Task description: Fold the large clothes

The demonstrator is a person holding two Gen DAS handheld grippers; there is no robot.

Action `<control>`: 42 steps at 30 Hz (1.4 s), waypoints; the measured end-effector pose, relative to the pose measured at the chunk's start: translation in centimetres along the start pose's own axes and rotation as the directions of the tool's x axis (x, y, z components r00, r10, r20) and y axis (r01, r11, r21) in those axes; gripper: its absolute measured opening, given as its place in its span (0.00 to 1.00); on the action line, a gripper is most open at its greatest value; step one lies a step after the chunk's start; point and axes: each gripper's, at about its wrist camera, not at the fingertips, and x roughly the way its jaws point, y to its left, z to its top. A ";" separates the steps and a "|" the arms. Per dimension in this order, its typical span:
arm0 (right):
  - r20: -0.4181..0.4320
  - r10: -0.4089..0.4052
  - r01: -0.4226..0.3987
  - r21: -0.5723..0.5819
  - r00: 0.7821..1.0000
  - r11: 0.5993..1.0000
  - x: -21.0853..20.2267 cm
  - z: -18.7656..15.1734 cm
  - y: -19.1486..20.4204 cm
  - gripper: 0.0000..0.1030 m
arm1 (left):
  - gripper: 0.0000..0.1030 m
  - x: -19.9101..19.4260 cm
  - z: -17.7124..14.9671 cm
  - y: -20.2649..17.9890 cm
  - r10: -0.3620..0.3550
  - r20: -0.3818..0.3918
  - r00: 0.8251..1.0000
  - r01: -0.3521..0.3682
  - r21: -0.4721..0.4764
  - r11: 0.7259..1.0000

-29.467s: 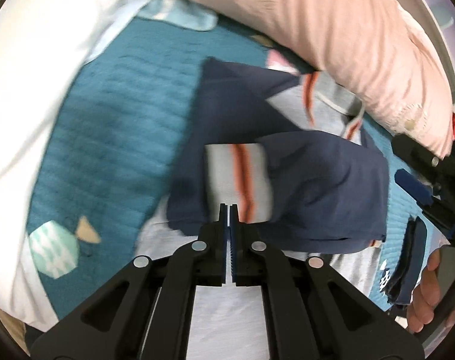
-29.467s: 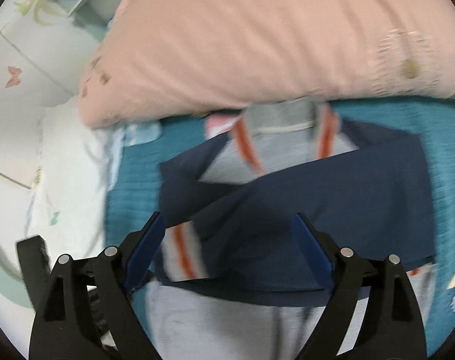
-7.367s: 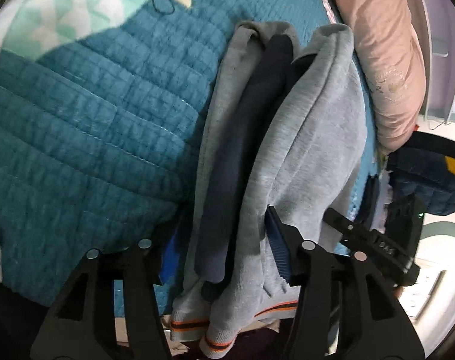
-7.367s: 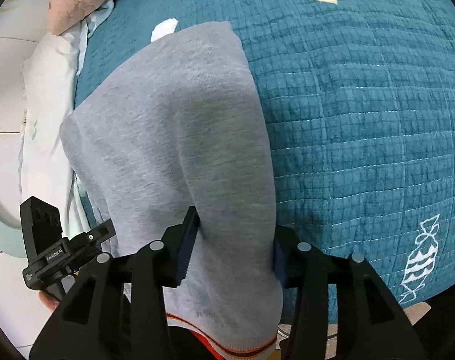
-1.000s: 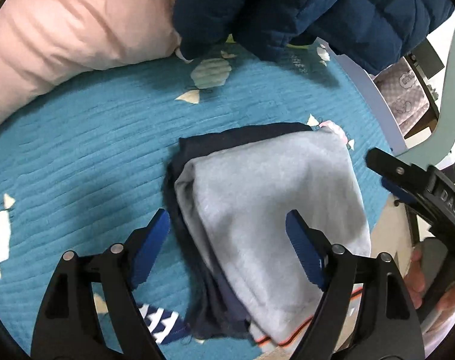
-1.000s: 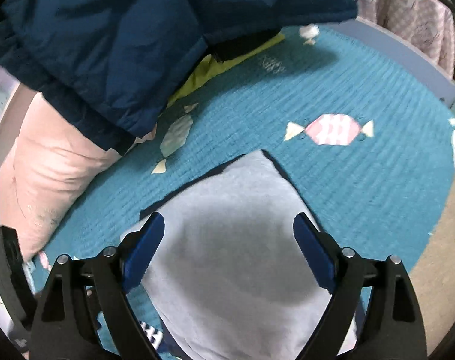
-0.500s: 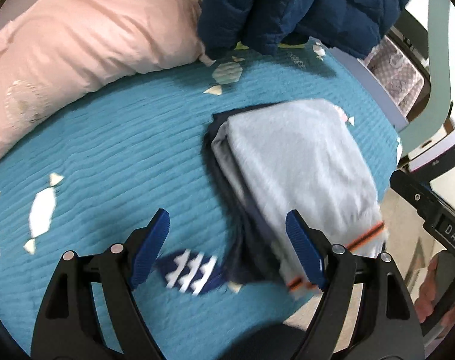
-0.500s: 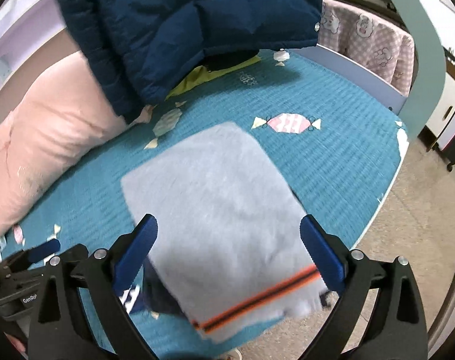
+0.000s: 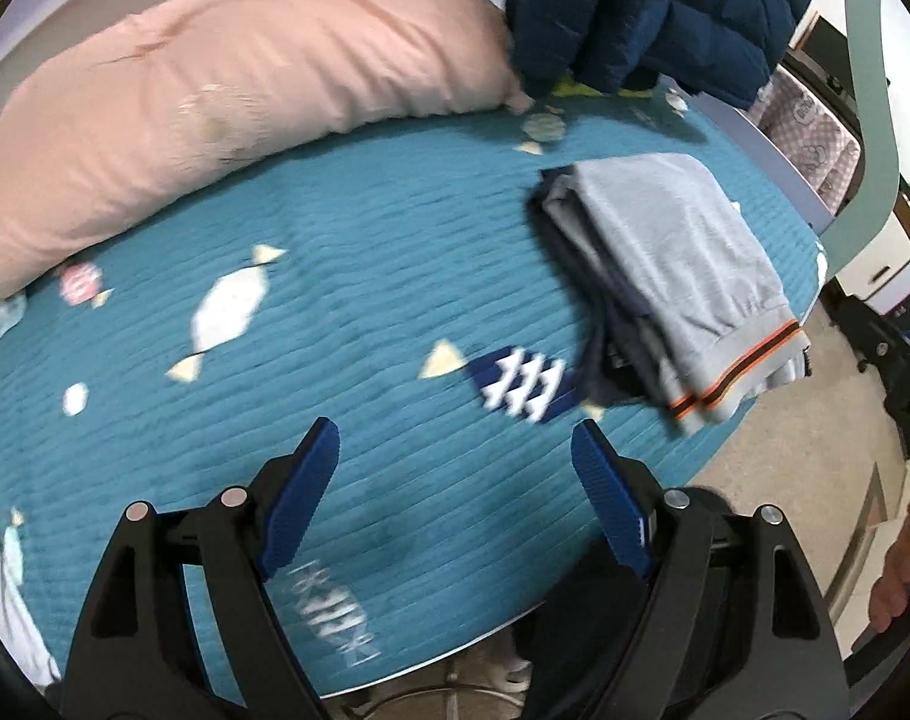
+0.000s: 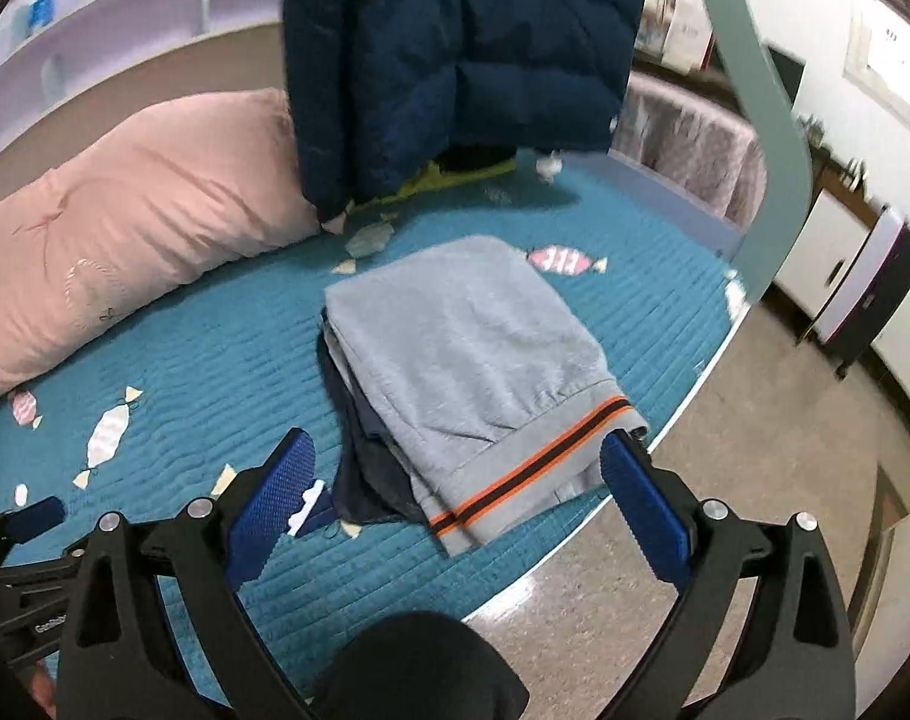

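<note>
Teal quilted bedspread point(image 9: 347, 276) as work surface. Left gripper point(image 9: 455, 492) left of folded sweatshirt point(image 10: 473, 360), jaws spread, empty. Sweatshirt near bed edge, fold apparently finished. Right gripper point(image 10: 455, 492) over striped hem, jaws spread, released.

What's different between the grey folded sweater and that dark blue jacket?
The sweater lies folded flat on the teal quilt near the bed's edge; the jacket hangs upright behind it. The sweater is soft grey knit with an orange and dark striped hem; the jacket is plain navy and puffy, quilted in bands. The sweater is a compact stack of layers; the jacket is unfolded. Both are large garments, and neither is held by a gripper.
</note>
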 end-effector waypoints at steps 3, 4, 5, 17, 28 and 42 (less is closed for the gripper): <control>0.045 0.023 -0.023 -0.004 0.999 1.000 -2.8 -1.0 1.6 0.90 | 0.78 -2.8 -1.8 2.1 0.030 0.050 0.998 -0.029 -0.027 0.999; 0.055 0.042 -0.042 -0.005 0.998 0.999 -3.8 -1.4 2.3 0.90 | 0.78 -3.5 -2.3 2.7 0.038 0.064 0.997 -0.036 -0.032 0.999; 0.060 0.055 -0.055 -0.007 0.997 0.998 -4.5 -1.7 2.6 0.90 | 0.78 -4.6 -2.7 3.2 0.050 0.084 0.995 -0.047 -0.038 0.998; 0.134 0.168 -0.155 -0.101 0.977 0.983 -15.1 -4.4 9.2 0.90 | 0.79 -17.6 -7.1 6.9 0.098 0.288 0.953 -0.088 -0.047 0.995; 0.277 0.172 -0.141 -0.131 0.945 0.981 -22.8 -4.9 10.4 0.90 | 0.82 -25.1 -10.2 7.9 0.179 0.384 0.906 -0.156 -0.092 0.984; 0.368 0.167 -0.151 -0.074 0.915 0.986 -27.0 -4.8 8.0 0.90 | 0.87 -31.6 -11.3 5.8 0.201 0.507 0.838 -0.184 -0.084 0.979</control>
